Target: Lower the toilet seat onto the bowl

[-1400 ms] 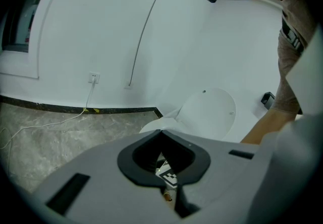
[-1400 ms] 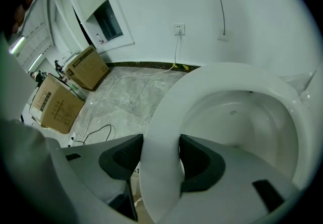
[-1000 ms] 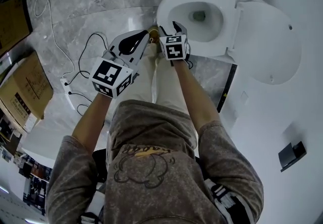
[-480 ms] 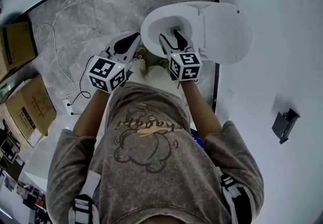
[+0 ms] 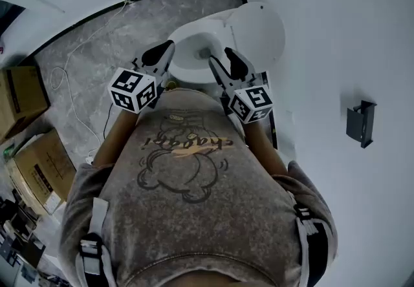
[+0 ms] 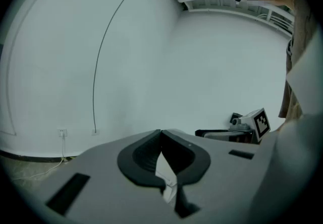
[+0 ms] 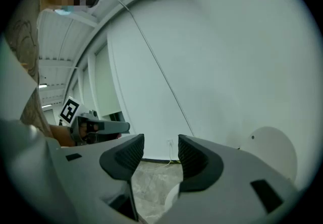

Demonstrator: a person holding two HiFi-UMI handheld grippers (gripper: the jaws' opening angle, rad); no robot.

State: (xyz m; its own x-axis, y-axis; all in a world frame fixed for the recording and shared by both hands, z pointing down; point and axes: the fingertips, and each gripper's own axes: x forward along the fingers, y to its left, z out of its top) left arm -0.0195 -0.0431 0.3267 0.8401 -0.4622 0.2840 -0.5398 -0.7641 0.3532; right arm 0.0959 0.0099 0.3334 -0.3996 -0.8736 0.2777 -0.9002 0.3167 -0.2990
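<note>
The white toilet bowl (image 5: 191, 53) stands against the wall. A white oval lid (image 5: 262, 33) is raised behind it, and I cannot tell a separate seat from that lid. My left gripper (image 5: 163, 52) hovers over the bowl's left rim, its black pads meeting at the tips (image 6: 160, 132), shut on nothing. My right gripper (image 5: 222, 58) hangs over the bowl's right side, short of the lid. In the right gripper view its pads (image 7: 160, 142) stand apart with only floor and the bowl rim (image 7: 172, 198) behind the gap. Its jaws have just been closing slightly, with nothing between them. The lid (image 7: 272, 152) shows at right.
Cardboard boxes (image 5: 22, 95) (image 5: 45, 166) sit on the grey marble floor at left. A white cable (image 5: 65, 79) trails across the floor to wall sockets (image 6: 61, 132). A black holder (image 5: 360, 123) is fixed on the white wall at right.
Both grippers have risen from near the floor in front of the bowl to above it. The right one has tipped up from pointing down. The toilet now looks smaller and farther.
</note>
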